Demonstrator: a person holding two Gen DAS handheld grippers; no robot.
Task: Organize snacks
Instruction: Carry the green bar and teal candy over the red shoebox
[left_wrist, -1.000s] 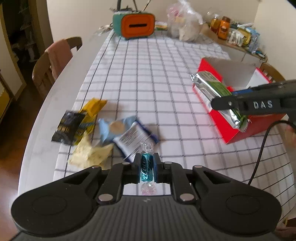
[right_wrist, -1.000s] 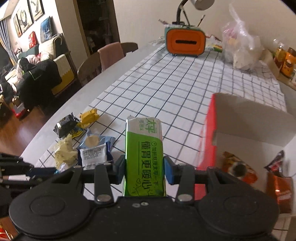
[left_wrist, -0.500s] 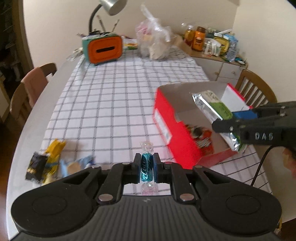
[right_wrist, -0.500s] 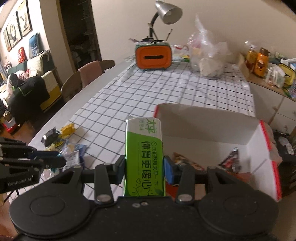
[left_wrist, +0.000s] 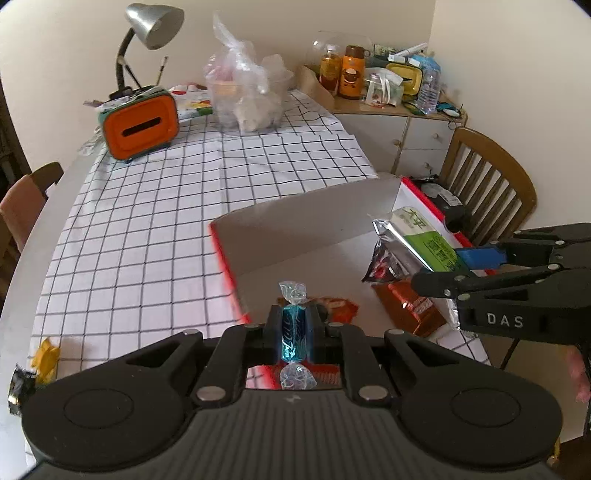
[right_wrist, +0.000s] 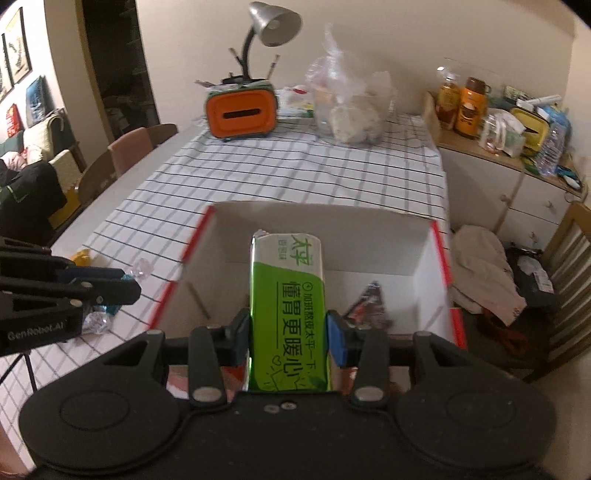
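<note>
Box is open on top, far half of its floor bare; wrappers crowd the near right corner. Desk left of box is clear up to the lamp stand and bag. Chair blocks the right side.

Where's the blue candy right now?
Clamped in the left gripper: the blue candy sits bottom-centre in the left wrist view, above the near left corner of the red box, left of the green packet.
</note>
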